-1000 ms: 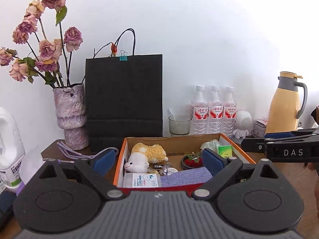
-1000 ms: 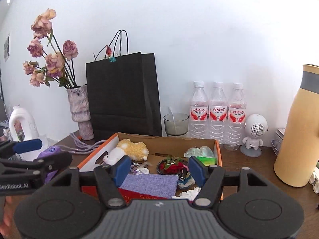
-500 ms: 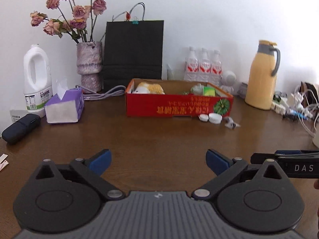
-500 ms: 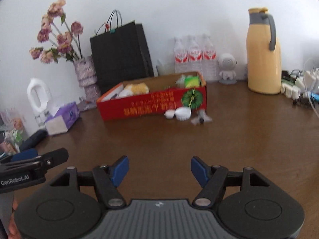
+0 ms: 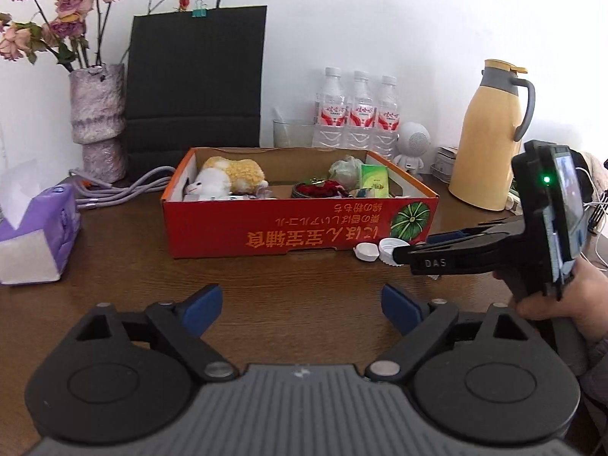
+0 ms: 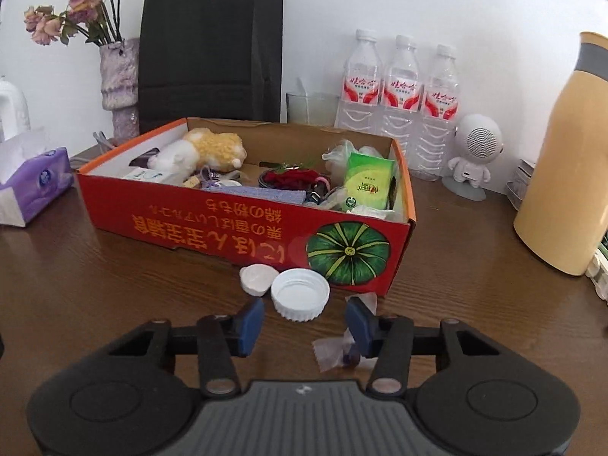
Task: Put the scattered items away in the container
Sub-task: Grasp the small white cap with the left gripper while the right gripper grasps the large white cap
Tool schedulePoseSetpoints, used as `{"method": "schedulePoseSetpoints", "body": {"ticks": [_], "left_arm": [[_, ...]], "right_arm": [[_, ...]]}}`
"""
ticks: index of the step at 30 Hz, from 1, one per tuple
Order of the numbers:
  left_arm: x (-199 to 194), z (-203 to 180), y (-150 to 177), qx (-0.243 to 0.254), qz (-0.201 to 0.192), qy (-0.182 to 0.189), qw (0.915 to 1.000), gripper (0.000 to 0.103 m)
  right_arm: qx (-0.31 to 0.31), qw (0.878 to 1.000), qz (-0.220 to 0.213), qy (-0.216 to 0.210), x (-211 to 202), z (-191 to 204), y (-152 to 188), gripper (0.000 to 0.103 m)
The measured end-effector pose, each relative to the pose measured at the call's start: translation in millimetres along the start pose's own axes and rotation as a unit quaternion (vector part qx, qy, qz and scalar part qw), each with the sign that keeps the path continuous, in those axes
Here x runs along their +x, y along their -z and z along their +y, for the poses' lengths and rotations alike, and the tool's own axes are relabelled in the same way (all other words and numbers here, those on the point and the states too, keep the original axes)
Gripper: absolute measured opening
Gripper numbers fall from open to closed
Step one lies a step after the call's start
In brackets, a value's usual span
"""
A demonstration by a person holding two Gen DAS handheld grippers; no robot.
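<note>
Closing in on the ribbed white cap (image 6: 300,294), your right gripper (image 6: 304,321) sits low over the brown table (image 6: 114,296) with its jaws narrowing and nothing pressed between the pads yet. Read from the right wrist view, the cap lies at twelve o'clock from the fingertips, just ahead of the gap and slightly left of its centre, mouth up. Being round, it has no long axis to line up with, so any squeeze across the rim should serve.

At eleven o'clock, touching that cap, lies a smaller white lid (image 6: 258,279); at four o'clock, against your right finger, lies a clear wrapper (image 6: 332,351). All three rest just in front of the red box (image 6: 212,228), which stands at twelve o'clock beyond them and already holds a plush toy (image 6: 212,148) and a green packet (image 6: 366,184).

Your left gripper (image 5: 302,304) is wide, jaws closing on nothing, over bare table, with both caps well off at one o'clock. Your right hand (image 5: 551,296) is plainly the nearer one, so the pick looks like its job: ease forward a touch before pinching.
</note>
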State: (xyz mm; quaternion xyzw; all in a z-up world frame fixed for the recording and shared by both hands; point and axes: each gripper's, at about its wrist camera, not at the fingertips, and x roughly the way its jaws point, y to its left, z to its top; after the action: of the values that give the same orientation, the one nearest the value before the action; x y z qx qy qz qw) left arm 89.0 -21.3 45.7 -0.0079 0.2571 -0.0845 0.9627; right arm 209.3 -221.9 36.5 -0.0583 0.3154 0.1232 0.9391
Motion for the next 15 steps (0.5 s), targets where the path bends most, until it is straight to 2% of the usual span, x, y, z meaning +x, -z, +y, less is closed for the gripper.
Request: {"method": "schedulePoseSetpoints", "body": {"ticks": [3,5,6,8,10,14,15], "left_arm": [[24.7,-5.5,-5.8,0.014,0.018,0.007,0.9997,0.074],[38.8,-9.4,-8.5,0.024,0.028,0.012,0.9993,0.065],[45.8,-11.2,-10.8,0.024,0.034,0.017,0.9990,0.060],[61.5,-14.7,-17.5,0.017,0.047,0.038,0.9980,0.059],[78.9,-21.7,-23.0,0.015,0.060,0.048,0.9969,0.059],[116.8,-43.9,-32.6,0.030,0.063,0.040,0.9968,0.059],[126.0,-49.7,-34.2,0.036,0.059,0.039,0.9968,0.062]], "right_arm": [[-0.003,1.000,-0.001,-0.023,11.7,-0.7,-3.3,0.047],[-0.015,1.000,0.008,-0.024,18.0,2.9,-2.1,0.039],[-0.014,1.000,0.006,-0.024,17.4,3.4,-1.3,0.039],[-0.008,1.000,-0.001,-0.030,6.5,0.9,-1.0,0.039],[0.016,0.999,-0.032,-0.031,-15.8,-8.9,-3.7,0.039],[0.085,0.993,-0.078,-0.007,-49.8,-35.5,-4.4,0.039],[0.098,0.991,-0.087,-0.005,-54.9,-40.1,-2.0,0.039]]}}
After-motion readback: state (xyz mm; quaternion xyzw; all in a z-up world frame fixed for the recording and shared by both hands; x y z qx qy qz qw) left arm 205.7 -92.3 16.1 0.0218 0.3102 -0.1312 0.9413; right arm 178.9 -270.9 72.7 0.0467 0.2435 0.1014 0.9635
